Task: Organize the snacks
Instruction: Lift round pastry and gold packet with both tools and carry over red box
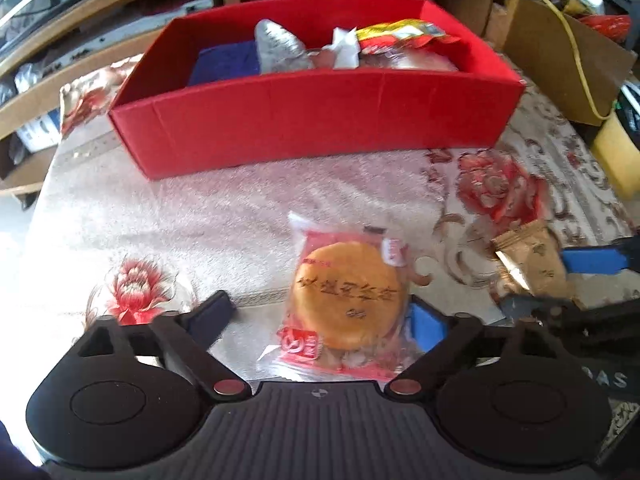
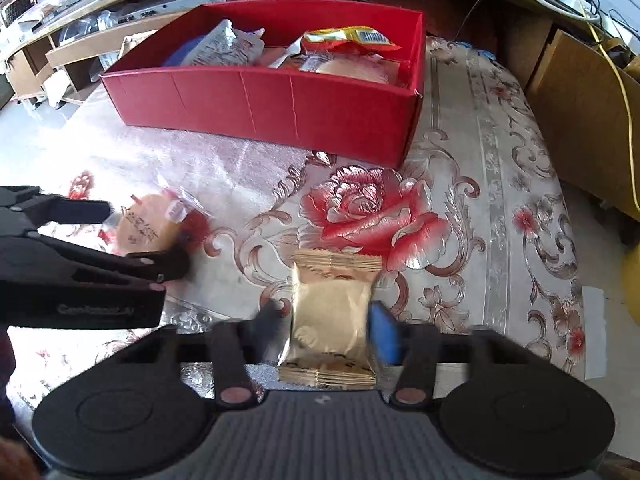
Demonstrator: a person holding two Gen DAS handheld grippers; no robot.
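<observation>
A round golden pastry in a clear red-printed packet (image 1: 348, 296) lies on the floral tablecloth between the fingers of my left gripper (image 1: 320, 320). The jaws stand open: the left finger is clear of the packet and the blue right pad is at its edge. In the right wrist view the left gripper (image 2: 144, 236) straddles the same pastry (image 2: 140, 228). My right gripper (image 2: 326, 324) is shut on a small gold foil snack packet (image 2: 332, 316), which also shows at the right of the left wrist view (image 1: 532, 260). The red box (image 1: 320, 128) (image 2: 260, 100) behind holds several snack packets.
A floral plastic-covered tablecloth (image 2: 460, 160) covers the table. A brown cardboard box (image 1: 560, 60) with a yellow cable (image 1: 580, 64) over it stands at the right. Wooden shelves (image 1: 80, 60) with clutter run along the back and left. The table's left edge is brightly lit.
</observation>
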